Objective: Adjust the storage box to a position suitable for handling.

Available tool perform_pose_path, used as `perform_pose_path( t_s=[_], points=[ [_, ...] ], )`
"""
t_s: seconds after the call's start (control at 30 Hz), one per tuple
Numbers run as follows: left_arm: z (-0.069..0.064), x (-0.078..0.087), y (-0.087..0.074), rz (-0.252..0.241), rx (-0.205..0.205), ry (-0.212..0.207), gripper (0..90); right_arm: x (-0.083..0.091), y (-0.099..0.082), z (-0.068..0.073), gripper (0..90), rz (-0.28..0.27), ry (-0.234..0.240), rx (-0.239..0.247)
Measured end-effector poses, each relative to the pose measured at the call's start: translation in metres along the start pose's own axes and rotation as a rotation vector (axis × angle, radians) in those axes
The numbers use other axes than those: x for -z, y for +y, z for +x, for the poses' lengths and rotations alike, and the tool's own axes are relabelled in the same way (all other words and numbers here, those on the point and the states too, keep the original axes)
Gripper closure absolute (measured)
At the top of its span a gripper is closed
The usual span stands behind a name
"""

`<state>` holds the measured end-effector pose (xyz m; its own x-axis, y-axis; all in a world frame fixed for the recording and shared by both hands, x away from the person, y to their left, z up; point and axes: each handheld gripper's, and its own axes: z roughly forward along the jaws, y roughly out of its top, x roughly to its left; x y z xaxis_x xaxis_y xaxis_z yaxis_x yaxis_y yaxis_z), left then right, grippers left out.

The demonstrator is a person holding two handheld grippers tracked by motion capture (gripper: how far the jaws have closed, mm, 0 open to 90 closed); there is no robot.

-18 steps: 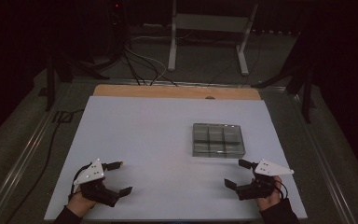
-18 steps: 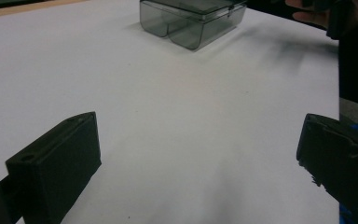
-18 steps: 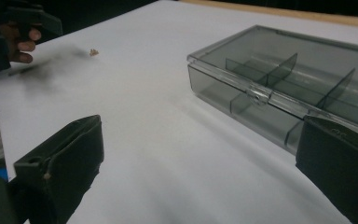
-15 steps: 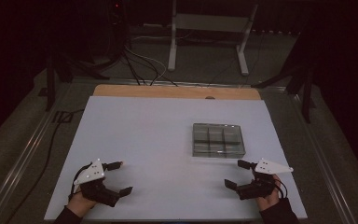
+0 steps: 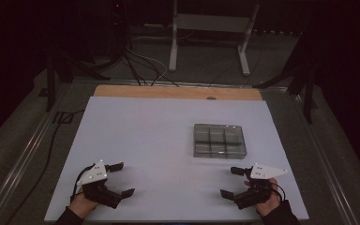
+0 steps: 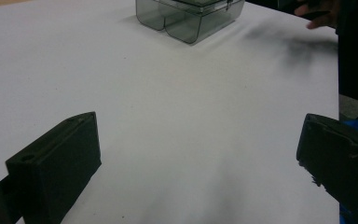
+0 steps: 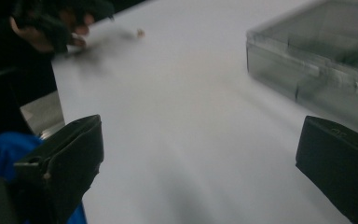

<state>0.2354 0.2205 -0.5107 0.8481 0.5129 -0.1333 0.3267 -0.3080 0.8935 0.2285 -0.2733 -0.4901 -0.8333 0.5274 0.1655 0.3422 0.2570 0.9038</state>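
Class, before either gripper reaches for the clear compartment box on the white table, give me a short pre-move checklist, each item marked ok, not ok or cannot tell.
1. Left gripper open, nothing between its jaws: ok.
2. Right gripper open, nothing between its jaws: ok.
3. Compartment box lying flat on the white table, apart from both grippers: ok.
4. Bare table between the right gripper and the box: ok.
5. Box lid shut and latched: cannot tell.
6. Box compartments empty: cannot tell; the smoky plastic hides what is inside.
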Motion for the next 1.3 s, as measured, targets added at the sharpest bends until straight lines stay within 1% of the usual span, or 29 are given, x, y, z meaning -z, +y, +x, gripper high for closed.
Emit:
perform_pose_path(
  t_s=[0.03,0.07,0.1,0.13,0.2,0.23,0.27,0.3,0.33,0.37,0.4,0.43,0.5,0.53,0.57,0.6,0.63,0.7,0.73,0.77,0.8,0.93,0.97,1.03,1.07,1.13,1.23,1.27,1.3],
  points=[
    [0.0,0.0,0.0,0.0,0.0,0.0,1.4,0.0,0.0,0.0,0.7,0.0,0.0,0.0],
    [0.0,0.0,0.0,-0.004,0.002,-0.003,1.4,0.001,0.003,0.004,0.7,-0.035,-0.016,0.034],
    [0.001,0.0,0.0,-0.006,0.011,-0.007,1.4,0.002,0.009,0.008,0.7,-0.046,0.016,0.032],
    [0.001,0.0,0.0,-0.008,0.015,-0.007,1.4,0.002,0.012,0.008,0.7,-0.046,0.024,0.022],
    [0.002,-0.001,-0.001,-0.002,0.015,-0.004,1.4,0.002,0.014,0.009,0.7,-0.056,0.024,0.02],
    [0.002,0.0,-0.001,-0.001,0.015,-0.005,1.4,0.002,0.017,0.01,0.7,-0.072,0.008,0.033],
    [0.001,0.0,-0.001,-0.005,0.015,-0.005,1.4,0.002,0.023,0.011,0.7,-0.093,-0.01,0.041],
    [0.001,0.001,-0.001,-0.01,0.014,-0.004,1.4,0.002,0.023,0.011,0.7,-0.093,-0.01,0.041],
    [0.001,0.001,-0.001,-0.012,0.014,-0.004,1.4,0.003,0.03,0.007,0.8,-0.124,-0.019,0.037],
    [0.002,0.001,-0.001,-0.015,0.017,-0.006,1.4,0.003,0.03,0.007,0.8,-0.124,-0.019,0.037],
    [0.002,0.001,-0.001,-0.016,0.018,-0.004,1.4,0.004,0.037,0.003,0.8,-0.139,-0.031,0.049],
    [0.002,0.001,-0.001,-0.017,0.019,-0.004,1.4,0.004,0.037,0.003,0.8,-0.139,-0.031,0.049],
    [0.003,0.001,0.0,-0.02,0.022,-0.004,1.4,0.005,0.043,-0.005,0.8,-0.16,-0.053,0.041],
    [0.003,0.001,0.0,-0.02,0.023,-0.005,1.4,0.005,0.046,-0.012,0.8,-0.148,-0.058,0.034],
    [0.002,0.001,0.0,-0.02,0.022,-0.004,1.4,0.005,0.048,-0.016,0.8,-0.144,-0.071,0.03],
    [0.002,0.002,0.0,-0.023,0.023,-0.003,1.4,0.005,0.049,-0.021,0.8,-0.15,-0.083,0.027],
    [0.002,0.002,0.0,-0.023,0.023,-0.003,1.4,0.005,0.049,-0.021,0.8,-0.15,-0.083,0.027],
    [0.002,0.002,0.0,-0.025,0.025,-0.003,1.4,0.006,0.051,-0.029,0.8,-0.144,-0.117,0.017],
    [0.003,0.002,-0.001,-0.024,0.025,-0.003,1.4,0.006,0.051,-0.029,0.8,-0.144,-0.117,0.017],
    [0.003,0.001,-0.001,-0.023,0.025,-0.002,1.4,0.009,0.054,-0.043,0.8,-0.137,-0.156,-0.005],
    [0.003,0.001,-0.001,-0.023,0.027,-0.003,1.4,0.009,0.054,-0.049,0.8,-0.134,-0.16,-0.02],
    [0.003,0.002,-0.001,-0.027,0.03,-0.004,1.4,0.013,0.054,-0.069,0.8,-0.123,-0.218,-0.051],
    [0.004,0.002,-0.001,-0.026,0.03,-0.003,1.4,0.013,0.054,-0.069,0.8,-0.123,-0.218,-0.051],
    [0.004,0.002,-0.001,-0.029,0.033,-0.003,1.4,0.013,0.054,-0.079,0.9,-0.111,-0.24,-0.069],
    [0.004,0.001,-0.001,-0.029,0.033,-0.002,1.4,0.014,0.054,-0.084,3.0,-0.114,-0.243,-0.081],
    [0.004,0.001,-0.001,-0.025,0.036,-0.002,1.4,0.015,0.051,-0.097,4.1,-0.113,-0.254,-0.122],
    [0.004,0.002,-0.001,-0.029,0.038,-0.002,1.4,0.016,0.048,-0.108,4.1,-0.106,-0.274,-0.153],
    [0.004,0.002,-0.001,-0.032,0.039,-0.003,1.4,0.017,0.046,-0.115,8.1,-0.101,-0.303,-0.17],
    [0.004,0.002,-0.001,-0.03,0.041,-0.002,1.4,0.017,0.045,-0.118,13.8,-0.098,-0.319,-0.186]
  ],
)
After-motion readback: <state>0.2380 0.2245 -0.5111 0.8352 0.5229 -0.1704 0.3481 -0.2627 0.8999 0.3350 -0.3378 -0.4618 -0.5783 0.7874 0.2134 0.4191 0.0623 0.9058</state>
